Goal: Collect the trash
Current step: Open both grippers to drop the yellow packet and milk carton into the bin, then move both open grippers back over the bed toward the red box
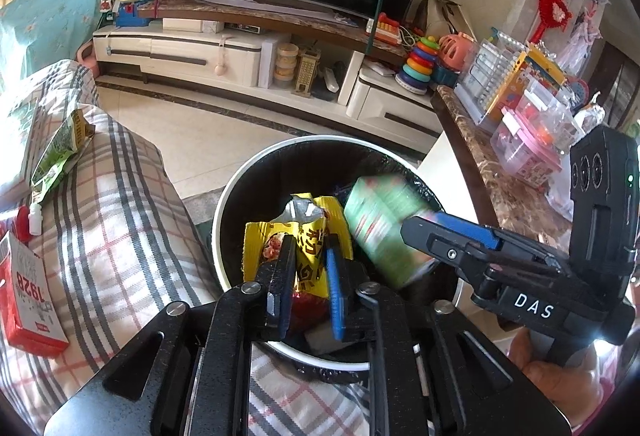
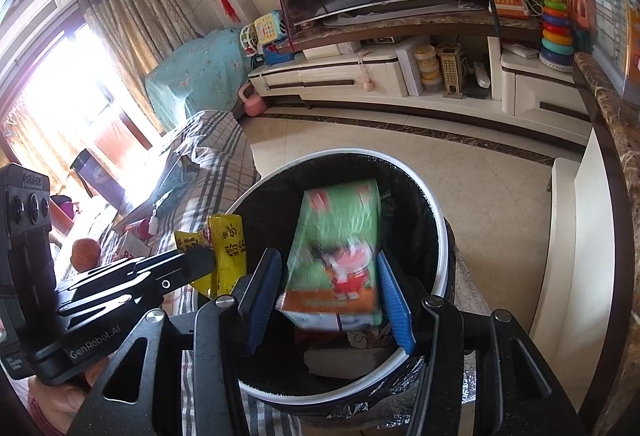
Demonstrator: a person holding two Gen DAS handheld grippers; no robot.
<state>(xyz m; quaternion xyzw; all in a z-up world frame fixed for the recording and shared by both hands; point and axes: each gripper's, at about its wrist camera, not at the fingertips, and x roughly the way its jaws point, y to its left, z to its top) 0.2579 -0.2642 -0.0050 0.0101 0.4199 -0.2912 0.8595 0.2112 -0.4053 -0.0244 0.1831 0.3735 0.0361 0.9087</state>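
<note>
A round trash bin with a white rim and black liner stands by the sofa. My left gripper is shut on a yellow snack wrapper and holds it over the bin; the wrapper also shows in the right wrist view. My right gripper is open over the bin. A green carton, blurred, is between its fingers without touching them and looks to be falling into the bin; it also shows in the left wrist view.
A checked sofa cover holds a green wrapper, a small white bottle and a red and white box. A marble-topped counter with toys stands right of the bin. A TV cabinet lies beyond.
</note>
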